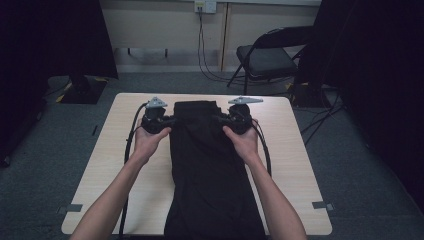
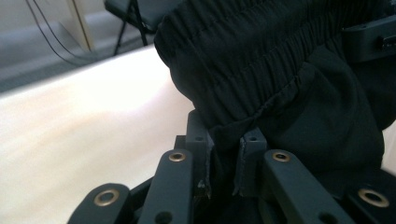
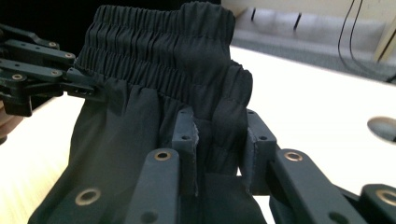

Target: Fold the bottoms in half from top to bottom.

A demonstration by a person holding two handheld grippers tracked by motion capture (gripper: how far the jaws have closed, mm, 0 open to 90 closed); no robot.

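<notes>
1. On the light wooden table (image 1: pixel 295 165), a pair of black trousers (image 1: pixel 210 170) is laid lengthwise, with the elastic waistband (image 3: pixel 154 42) at the far end and the legs run off the near edge.
2. At the waistband's left corner, the left gripper (image 1: pixel 159 120) is seen nearly closed, with a fold of black cloth pinched just under the elastic between its pads, as the left gripper view (image 2: pixel 224 154) makes plain.
3. At the waistband's right corner, the right gripper (image 1: pixel 235 119) is likewise clamped on a bunched fold below the elastic (image 3: pixel 219 140); its jaws are kept a little apart by the cloth.
4. Both corners are judged to be secured and the waistband is raised off the table, so the grasp is done; the fold or the carry of the trousers is judged to be left.
5. No container is seen near the trousers; beyond the waistband, a black folding chair (image 1: pixel 267 57) is stood on the grey carpet.
</notes>
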